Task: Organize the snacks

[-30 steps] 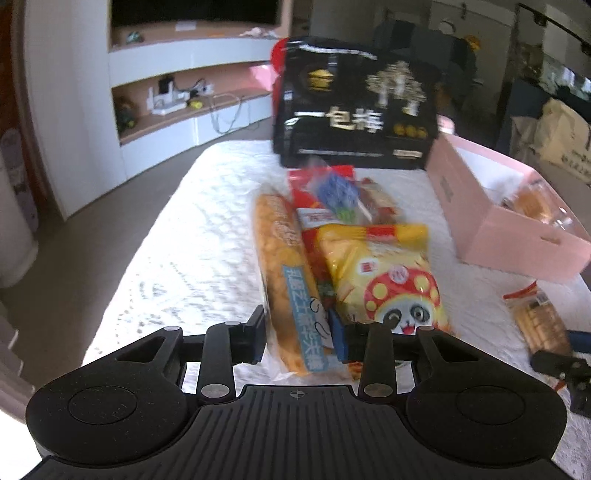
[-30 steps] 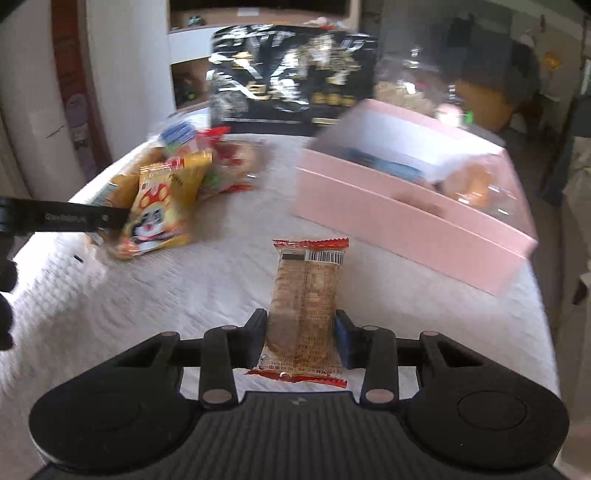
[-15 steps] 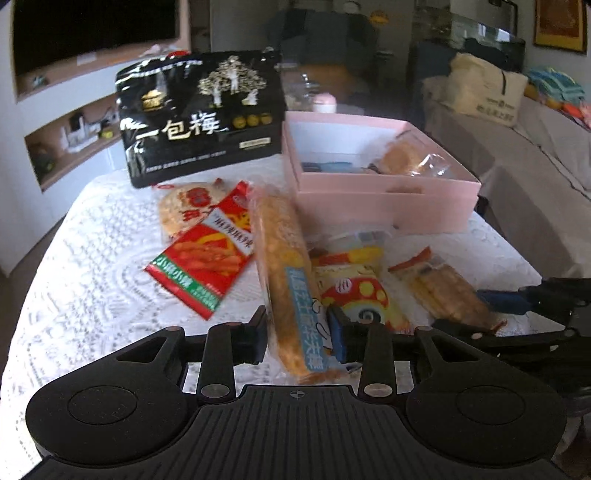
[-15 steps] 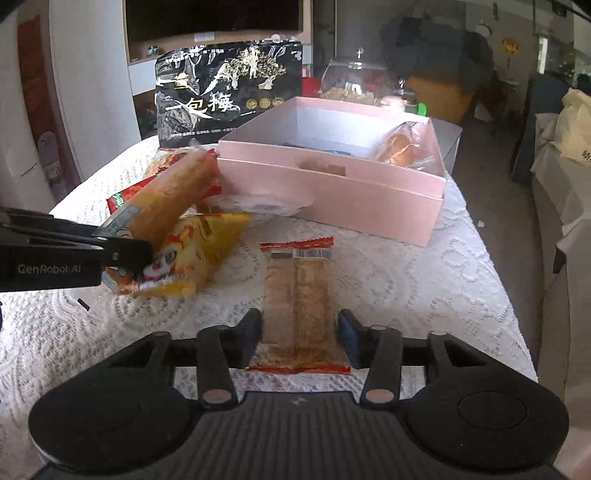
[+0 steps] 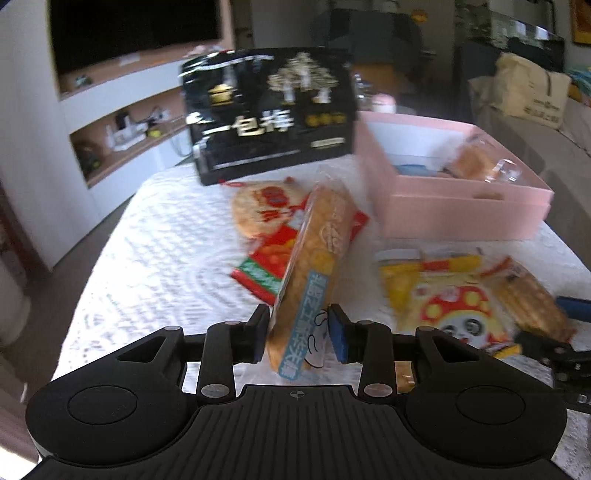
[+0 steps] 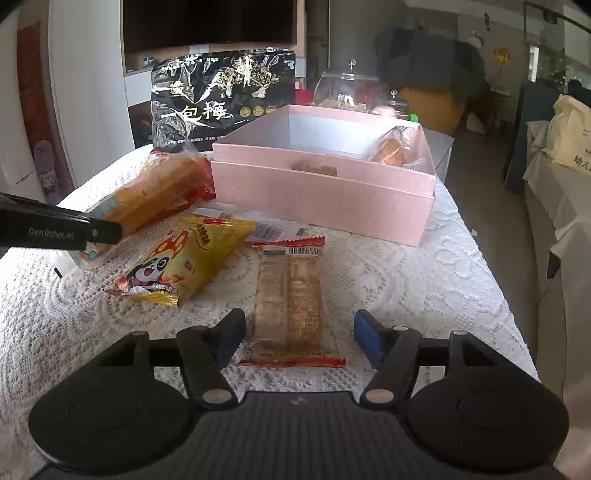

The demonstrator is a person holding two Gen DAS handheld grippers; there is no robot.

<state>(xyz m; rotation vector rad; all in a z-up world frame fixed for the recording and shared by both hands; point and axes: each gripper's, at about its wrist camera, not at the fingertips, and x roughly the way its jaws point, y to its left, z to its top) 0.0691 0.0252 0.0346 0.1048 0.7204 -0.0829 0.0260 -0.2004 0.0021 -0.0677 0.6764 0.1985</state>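
On a white lace tablecloth (image 6: 424, 280) before a dark TV (image 6: 207, 22), the left gripper (image 5: 300, 338) clenches a long orange snack pack (image 5: 314, 266) above the table, while the right gripper (image 6: 299, 339) gapes around a flat biscuit pack (image 6: 290, 299) near the pink box (image 6: 321, 192).

Tabletop (image 6: 424, 280): covered in white lace cloth, raised textured weave. Pink box (image 6: 321, 192): matt card, smooth walls. Black plum bag (image 6: 225, 99): glossy crinkled foil-like film with gold print. Long biscuit pack (image 5: 314, 266): clear glossy plastic wrap. Yellow panda bag (image 6: 181, 262): shiny printed film. Wafer pack (image 6: 288, 299): transparent shiny wrapper, red crimped ends. Right gripper (image 6: 299, 341): matt black plastic, ribbed body, blue pads on the fingers (image 6: 369, 341).
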